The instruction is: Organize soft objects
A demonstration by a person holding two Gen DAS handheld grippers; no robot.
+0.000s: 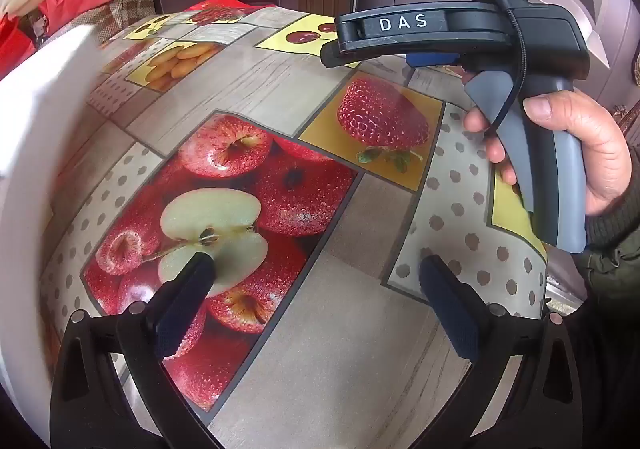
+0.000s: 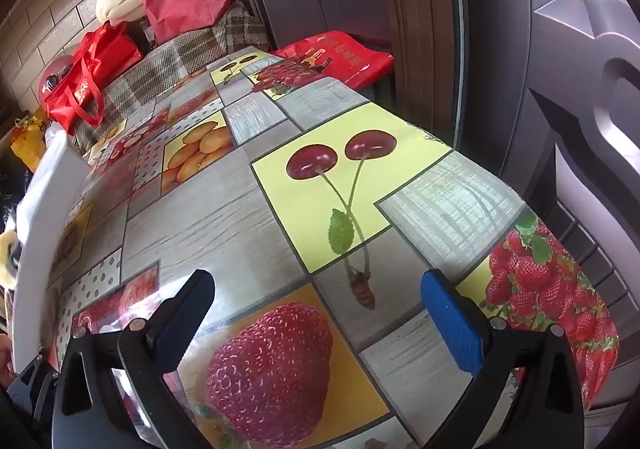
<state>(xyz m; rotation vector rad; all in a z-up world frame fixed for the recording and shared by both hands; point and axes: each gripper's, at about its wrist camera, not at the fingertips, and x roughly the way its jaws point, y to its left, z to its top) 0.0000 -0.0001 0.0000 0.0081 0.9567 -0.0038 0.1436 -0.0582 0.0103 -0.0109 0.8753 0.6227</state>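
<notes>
My left gripper (image 1: 316,273) is open and empty, held low over the fruit-print tablecloth (image 1: 340,349). My right gripper (image 2: 318,289) is open and empty over the same cloth (image 2: 248,209); its black body with a grey handle shows in the left wrist view (image 1: 460,37), held by a hand at the right. A white container wall (image 1: 36,121) stands at the left edge of the table, and also shows in the right wrist view (image 2: 44,201). A yellowish soft thing (image 2: 8,253) peeks out beyond that wall; most of it is hidden.
Red bags (image 2: 88,77) and a white bundle (image 2: 116,5) lie on a plaid-covered seat (image 2: 176,53) behind the table. A flat red bag (image 2: 340,57) lies at the table's far end. Dark doors (image 2: 560,89) stand close on the right.
</notes>
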